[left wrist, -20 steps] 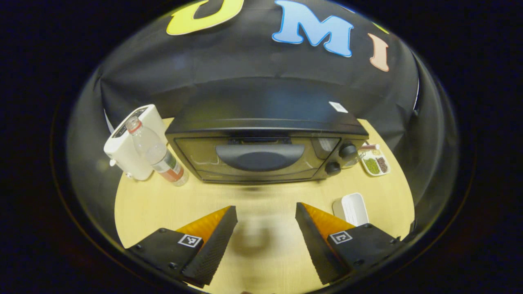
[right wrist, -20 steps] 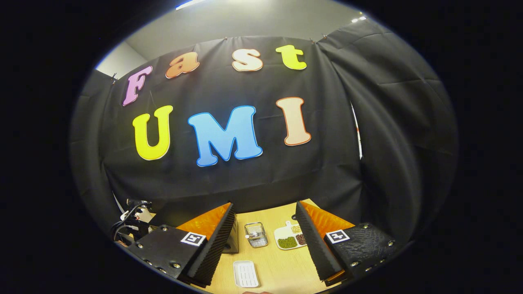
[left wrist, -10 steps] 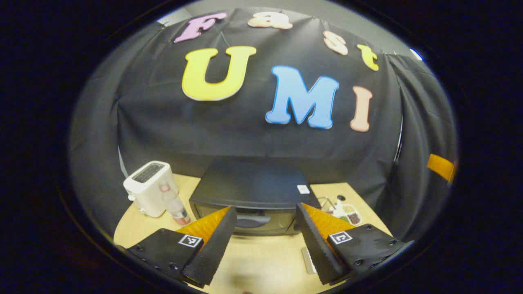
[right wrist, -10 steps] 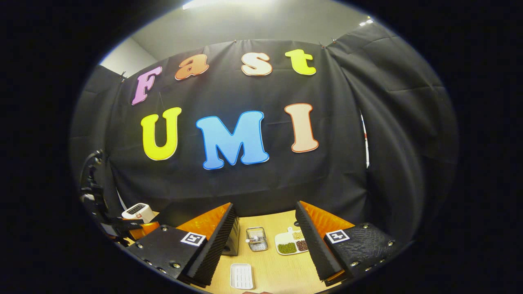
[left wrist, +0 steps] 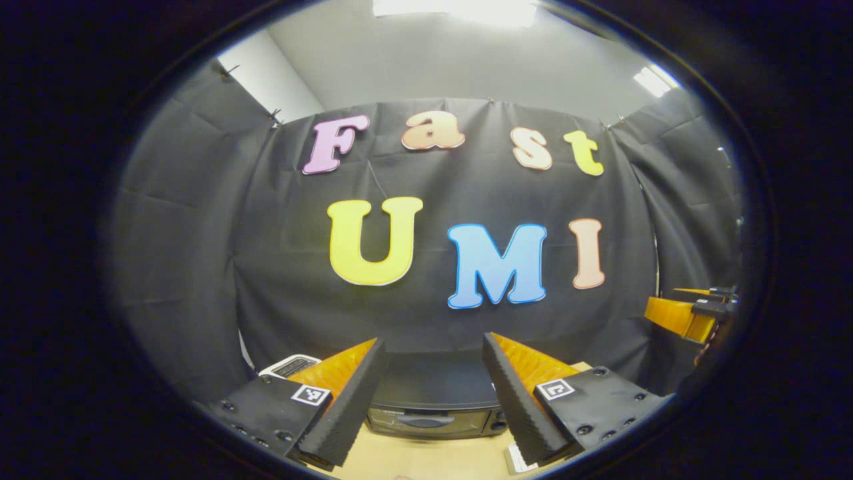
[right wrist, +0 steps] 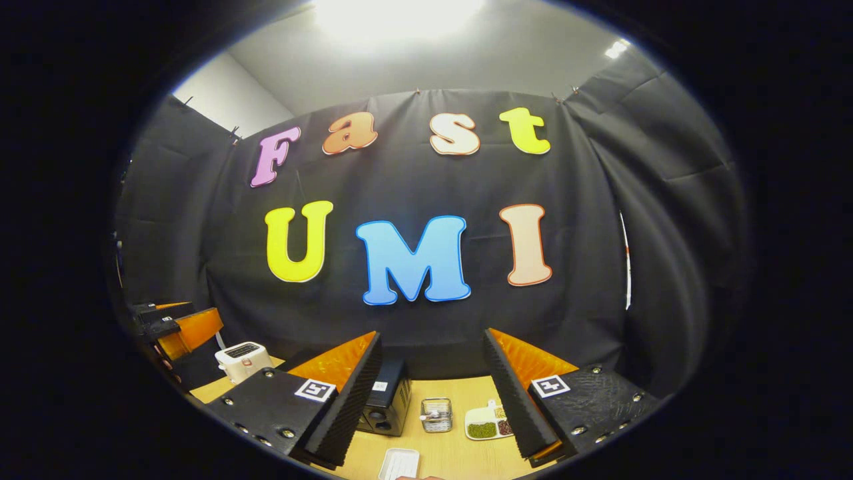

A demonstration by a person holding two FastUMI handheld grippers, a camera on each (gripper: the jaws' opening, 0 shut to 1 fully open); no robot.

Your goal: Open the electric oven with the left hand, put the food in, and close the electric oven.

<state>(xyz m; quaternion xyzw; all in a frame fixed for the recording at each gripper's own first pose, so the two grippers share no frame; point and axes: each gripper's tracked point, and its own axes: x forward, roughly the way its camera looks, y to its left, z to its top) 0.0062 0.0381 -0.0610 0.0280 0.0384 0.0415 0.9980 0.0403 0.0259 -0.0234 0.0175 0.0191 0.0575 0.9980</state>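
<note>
Your left gripper [left wrist: 432,400] view faces the boxy oven [left wrist: 433,421] door, shut; right gripper [right wrist: 432,400] view adds wire basket [right wrist: 436,415], ribbed white tray [right wrist: 400,463] on wood counter [right wrist: 453,453]. Both jaws spread, empty.

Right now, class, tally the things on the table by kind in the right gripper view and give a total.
Appliances: 2, toaster and oven
Trays or plates: 2, white tray, sectioned plate
Wire baskets: 1
Total: 5
</note>
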